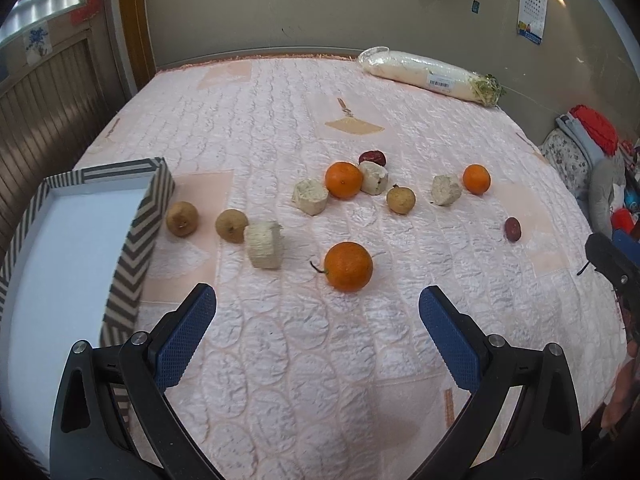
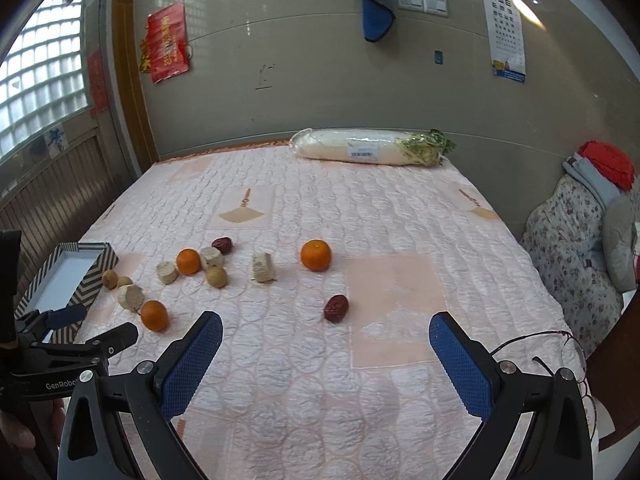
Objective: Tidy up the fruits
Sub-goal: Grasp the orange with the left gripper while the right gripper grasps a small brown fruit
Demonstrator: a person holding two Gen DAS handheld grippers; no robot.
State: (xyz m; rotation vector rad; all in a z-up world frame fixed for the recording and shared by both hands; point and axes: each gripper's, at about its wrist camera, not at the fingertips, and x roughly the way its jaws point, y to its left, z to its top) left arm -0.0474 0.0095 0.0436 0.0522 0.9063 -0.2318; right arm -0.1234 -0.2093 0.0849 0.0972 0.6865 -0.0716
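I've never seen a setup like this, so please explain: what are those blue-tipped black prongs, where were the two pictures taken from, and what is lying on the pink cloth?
Each picture comes from a camera on a hand-held claw. The left claw and right claw are both open and empty. On the quilted cloth lie three oranges, the nearest ahead of the left claw, brown round fruits, pale cut chunks and dark red dates, one ahead of the right claw. A striped box sits left; a wrapped white radish lies at the back.

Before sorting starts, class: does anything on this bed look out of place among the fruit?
Yes. A long plastic-wrapped white radish lies alone at the far edge by the wall, apart from the fruit. Spectacles rest near the right gripper. The striped box holds nothing.
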